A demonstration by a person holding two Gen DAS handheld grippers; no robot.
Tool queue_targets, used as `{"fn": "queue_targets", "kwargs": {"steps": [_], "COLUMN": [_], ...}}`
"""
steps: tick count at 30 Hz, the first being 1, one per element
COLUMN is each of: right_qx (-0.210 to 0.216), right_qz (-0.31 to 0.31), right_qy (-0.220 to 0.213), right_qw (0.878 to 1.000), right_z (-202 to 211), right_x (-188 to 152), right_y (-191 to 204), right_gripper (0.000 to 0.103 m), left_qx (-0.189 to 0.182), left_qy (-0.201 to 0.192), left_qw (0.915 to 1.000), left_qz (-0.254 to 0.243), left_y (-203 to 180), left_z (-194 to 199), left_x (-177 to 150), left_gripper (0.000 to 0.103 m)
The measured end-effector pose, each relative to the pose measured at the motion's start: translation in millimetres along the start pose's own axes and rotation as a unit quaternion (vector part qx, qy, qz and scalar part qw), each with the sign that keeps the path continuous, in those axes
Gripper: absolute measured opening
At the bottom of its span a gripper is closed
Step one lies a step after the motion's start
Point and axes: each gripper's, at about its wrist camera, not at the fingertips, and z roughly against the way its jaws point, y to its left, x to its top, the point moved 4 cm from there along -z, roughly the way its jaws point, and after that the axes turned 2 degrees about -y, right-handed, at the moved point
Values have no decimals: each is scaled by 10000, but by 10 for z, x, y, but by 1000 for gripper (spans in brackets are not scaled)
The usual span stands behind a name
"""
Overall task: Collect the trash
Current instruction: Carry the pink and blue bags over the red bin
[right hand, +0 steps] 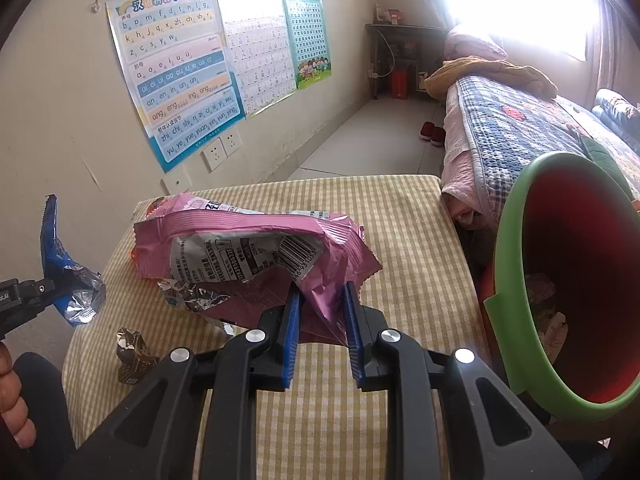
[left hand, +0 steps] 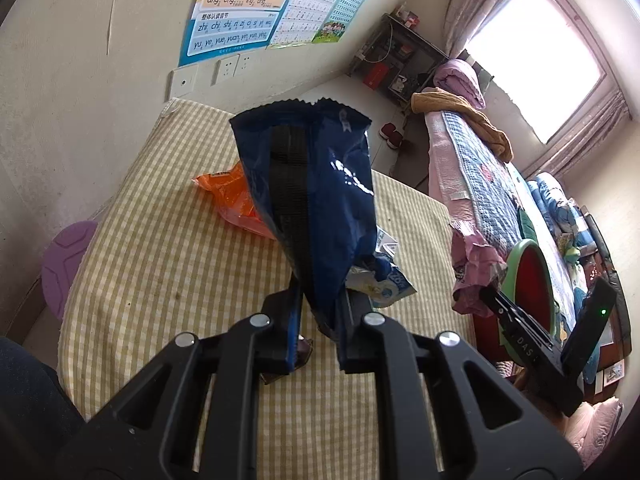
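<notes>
I have a wrapper in each hand and both are clear of the cloth, so I judge this the carry step: lifted, not yet dropped. My left hand-held gripper (left hand: 316, 320) is clamped tight on the lower end of the blue wrapper (left hand: 316, 200), which stands up out of the jaws. My right hand-held gripper (right hand: 322, 320) is clamped on a corner of the pink wrapper (right hand: 256, 248), the rest of the bag fanning out toward 11 o'clock in the right wrist view.

The bin (right hand: 560, 280), green-rimmed and red inside, sits at 3 o'clock in that view, just off the right edge of the bench (right hand: 400, 216), its mouth tipped toward me with some rubbish already in it. The next move, as I read it, is to swing the pink wrapper over the green rim and let go, then bring the blue one across the bench after it.

Still lying on the checked cloth: an orange wrapper (left hand: 232, 196) at 10 o'clock in the left wrist view, a white-and-blue packet (left hand: 384, 284) just right of my left jaws, and a crumpled foil scrap (right hand: 132, 354) near the front left corner.

Room is fair. The wall runs close along the far left side; the bed (left hand: 480, 168) crowds the right, so the bin's gap is narrow. Two grippers converging there could clash.
</notes>
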Motion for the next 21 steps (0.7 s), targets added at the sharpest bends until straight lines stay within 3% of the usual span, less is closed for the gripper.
{"fn": "queue_targets", "kwargs": {"steps": [21], "right_qx": [-327], "right_qz": [-701], "right_qy": [-626], "right_qw": [9950], "right_z": [453], "right_x": [89], "right_y": [-556], "right_gripper": [21], "left_qx": [-288], "left_qy": [182], "left_qw": [9942], "left_qz": [-1023], "left_y": [-941], "left_z": [1], "left_x": [-176], "left_gripper": [13]}}
